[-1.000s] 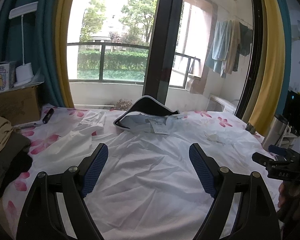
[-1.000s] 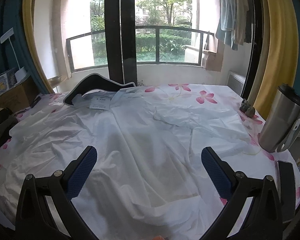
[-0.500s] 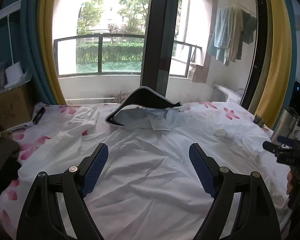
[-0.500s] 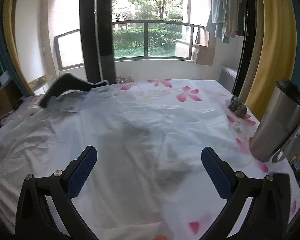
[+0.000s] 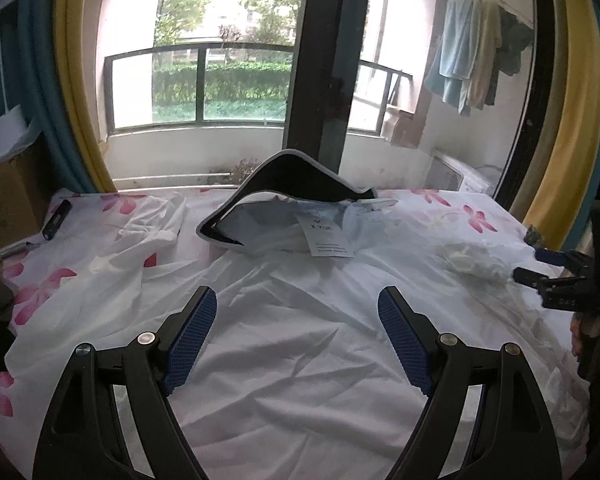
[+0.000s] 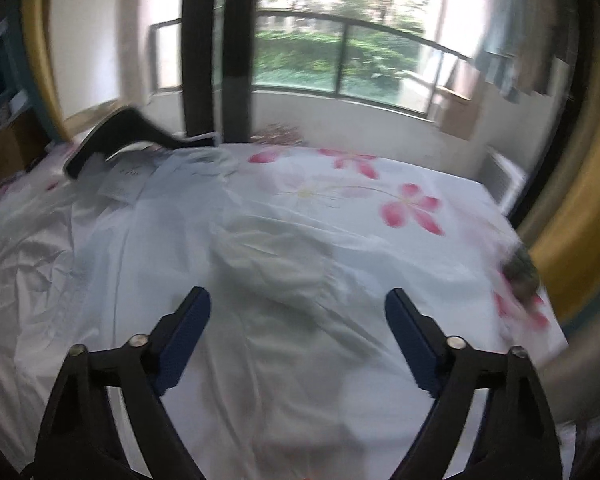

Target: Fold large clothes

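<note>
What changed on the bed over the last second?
Both tools moved in over the white garment. The right tool swung toward the sleeve on its side, jaws closing with nothing between them yet. The left tool stayed open. The garment and its paper tag lie unmoved.

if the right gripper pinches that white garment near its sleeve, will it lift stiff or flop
Probably flop: the white garment lies in soft creases, draped flat over the flowered sheet. It looks thin, so likely light, and a pinch may drag neighbouring folds along. The bunched sleeve could unfurl as it rises.
</note>
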